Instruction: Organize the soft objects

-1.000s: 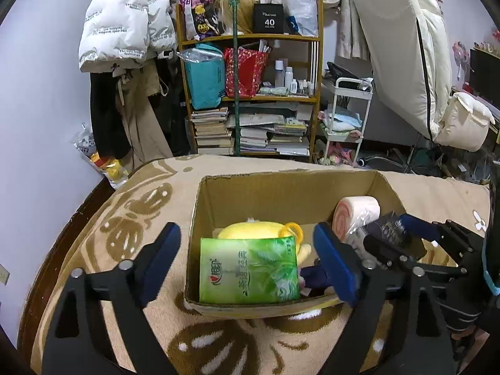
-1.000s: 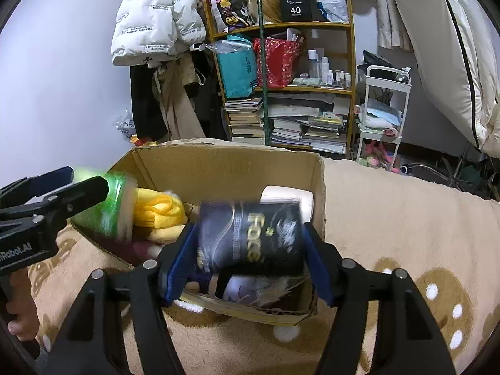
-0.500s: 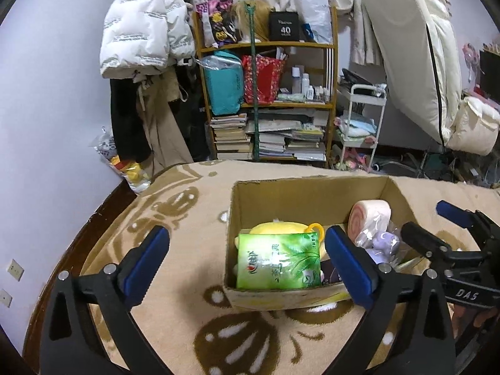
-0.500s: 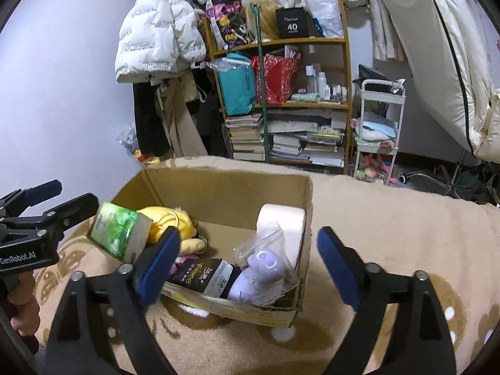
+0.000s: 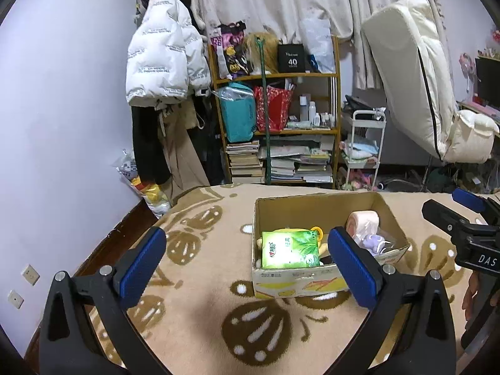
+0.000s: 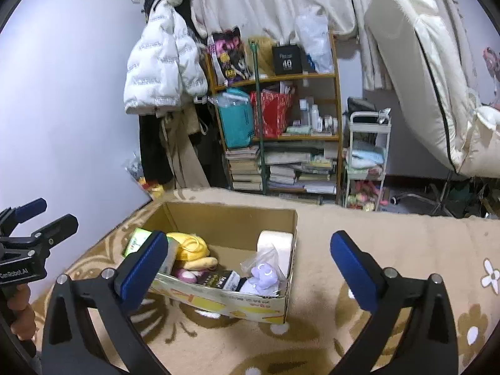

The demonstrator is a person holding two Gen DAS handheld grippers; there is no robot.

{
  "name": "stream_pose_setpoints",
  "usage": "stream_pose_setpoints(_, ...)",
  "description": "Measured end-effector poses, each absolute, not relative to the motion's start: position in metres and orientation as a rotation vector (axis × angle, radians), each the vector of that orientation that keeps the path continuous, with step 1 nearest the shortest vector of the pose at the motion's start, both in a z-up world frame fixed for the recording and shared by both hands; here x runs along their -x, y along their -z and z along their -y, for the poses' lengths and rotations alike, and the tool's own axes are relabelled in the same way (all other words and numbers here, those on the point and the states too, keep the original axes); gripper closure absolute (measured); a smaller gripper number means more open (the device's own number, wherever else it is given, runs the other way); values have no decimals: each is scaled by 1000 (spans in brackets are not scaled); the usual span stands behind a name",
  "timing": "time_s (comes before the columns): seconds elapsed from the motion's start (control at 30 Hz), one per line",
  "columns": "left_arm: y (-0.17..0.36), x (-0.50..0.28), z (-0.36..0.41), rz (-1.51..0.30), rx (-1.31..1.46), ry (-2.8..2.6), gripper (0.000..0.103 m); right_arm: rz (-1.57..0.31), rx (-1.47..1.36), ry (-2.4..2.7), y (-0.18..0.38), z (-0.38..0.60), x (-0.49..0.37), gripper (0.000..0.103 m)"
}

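My right hand-held gripper [image 6: 247, 262] hung wide open and empty above the beige patterned rug [image 6: 390, 250], its blue pads well apart. Between them sat the cardboard box [image 6: 231, 218], open at the top. Inside it, a green tissue pack [image 6: 135, 242] leaned at the left end beside a yellow plush toy [image 6: 190, 247]. A white paper roll [image 6: 276, 243] stood against the right wall, with a bagged purple plush [image 6: 265, 276] in front of it and a dark packet [image 6: 218, 279] near the front wall. My left hand-held gripper [image 6: 37, 218] showed at the left edge, also open. A cluttered wooden shelf [image 6: 281, 109] stood behind.
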State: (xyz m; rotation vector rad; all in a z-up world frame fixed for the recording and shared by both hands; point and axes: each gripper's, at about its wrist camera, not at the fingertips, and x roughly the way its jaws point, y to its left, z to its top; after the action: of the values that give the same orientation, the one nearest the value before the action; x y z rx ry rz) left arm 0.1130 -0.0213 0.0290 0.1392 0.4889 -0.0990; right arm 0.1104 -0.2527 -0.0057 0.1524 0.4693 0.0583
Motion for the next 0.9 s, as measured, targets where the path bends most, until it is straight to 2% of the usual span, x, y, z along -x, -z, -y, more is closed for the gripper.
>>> stream_pose_setpoints(0.37, -50, -58, 6, -405, -127, 49, 1, -420, -131, -69, -20, 245, -67, 0)
stream_pose_setpoints(0.9, -39, -6, -5, -397, -140, 16, 1, -356, -175, -53, -28, 255, -17, 0)
